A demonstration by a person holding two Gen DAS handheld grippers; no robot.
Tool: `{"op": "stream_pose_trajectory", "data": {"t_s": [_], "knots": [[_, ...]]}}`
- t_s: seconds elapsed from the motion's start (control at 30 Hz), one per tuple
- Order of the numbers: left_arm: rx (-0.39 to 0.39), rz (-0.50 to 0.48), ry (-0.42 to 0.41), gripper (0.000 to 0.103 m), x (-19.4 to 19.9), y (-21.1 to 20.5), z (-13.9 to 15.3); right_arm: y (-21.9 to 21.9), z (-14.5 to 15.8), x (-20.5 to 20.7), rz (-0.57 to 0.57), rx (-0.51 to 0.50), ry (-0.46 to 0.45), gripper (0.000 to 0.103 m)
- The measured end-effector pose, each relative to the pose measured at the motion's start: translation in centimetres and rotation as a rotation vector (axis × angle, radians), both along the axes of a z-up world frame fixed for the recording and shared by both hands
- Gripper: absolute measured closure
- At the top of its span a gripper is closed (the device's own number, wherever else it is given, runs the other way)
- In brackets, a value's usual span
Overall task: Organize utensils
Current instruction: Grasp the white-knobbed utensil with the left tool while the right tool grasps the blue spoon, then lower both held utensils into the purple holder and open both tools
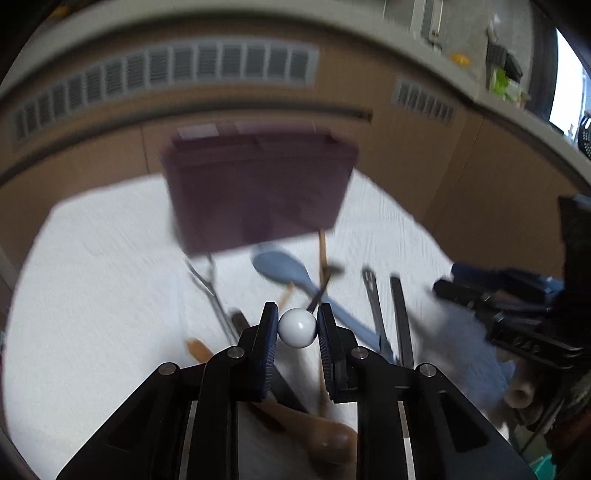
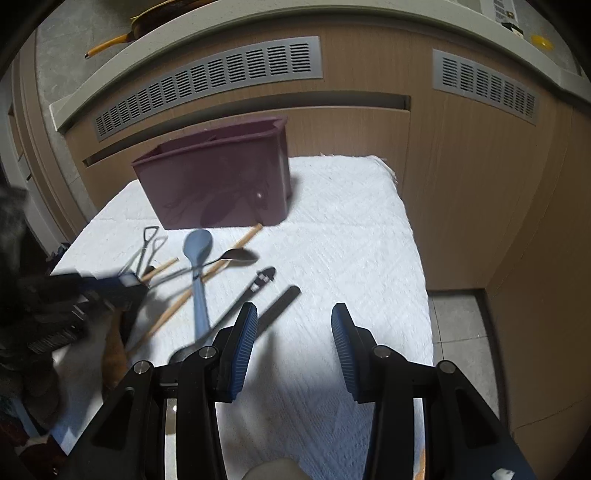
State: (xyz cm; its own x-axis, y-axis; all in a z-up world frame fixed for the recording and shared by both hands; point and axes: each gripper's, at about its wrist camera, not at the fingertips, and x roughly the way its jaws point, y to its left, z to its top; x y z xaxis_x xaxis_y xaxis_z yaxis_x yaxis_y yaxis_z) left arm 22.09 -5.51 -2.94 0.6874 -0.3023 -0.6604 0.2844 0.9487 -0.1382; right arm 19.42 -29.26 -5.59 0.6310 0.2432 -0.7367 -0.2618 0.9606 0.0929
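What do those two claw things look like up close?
Both the left gripper and the right gripper are black angular frames with silver round pivot pins. Each finger ends in a blue ribbed pad. No cables or markings show.

Tan wood-panel cabinet wall with grey vent grilles — pale countertop above, grey tiled floor below.

A white textured cloth covers the tabletop. On the far side rises a wood-toned cabinet front carrying two grey slotted vent grilles, one wide at the left and a shorter one to the right. Above it runs a pale counter ledge; a yellow-handled pan rests at its far left. Grey floor tiles show at the right.
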Motion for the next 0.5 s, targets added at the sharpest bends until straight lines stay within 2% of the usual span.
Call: {"op": "stream_pose_trajectory", "data": {"t_s": [0.1, 0.23, 0.37, 0.5], "knots": [[0.006, 0.063, -0.095, 0.081, -0.8, 2.9, 3.3, 1.9, 0.8, 1.2, 0.068, -0.012, 0.007, 0.063], [0.008, 0.131, -0.134, 0.081, -1.0, 6.3, 5.2, 5.9, 1.1, 3.6, 0.217, -0.002, 0.038, 0.063], [0.007, 0.161, -0.143, 0.081, -1.8, 8.9, 5.8, 10.2, -0.1, 7.4, 0.289, -0.027, 0.105, 0.063], [-0.01, 0.157, -0.104, 0.081, -2.3, 10.5, 5.5, 13.5, -2.0, 10.1, 0.326, -0.085, 0.176, 0.063]]}}
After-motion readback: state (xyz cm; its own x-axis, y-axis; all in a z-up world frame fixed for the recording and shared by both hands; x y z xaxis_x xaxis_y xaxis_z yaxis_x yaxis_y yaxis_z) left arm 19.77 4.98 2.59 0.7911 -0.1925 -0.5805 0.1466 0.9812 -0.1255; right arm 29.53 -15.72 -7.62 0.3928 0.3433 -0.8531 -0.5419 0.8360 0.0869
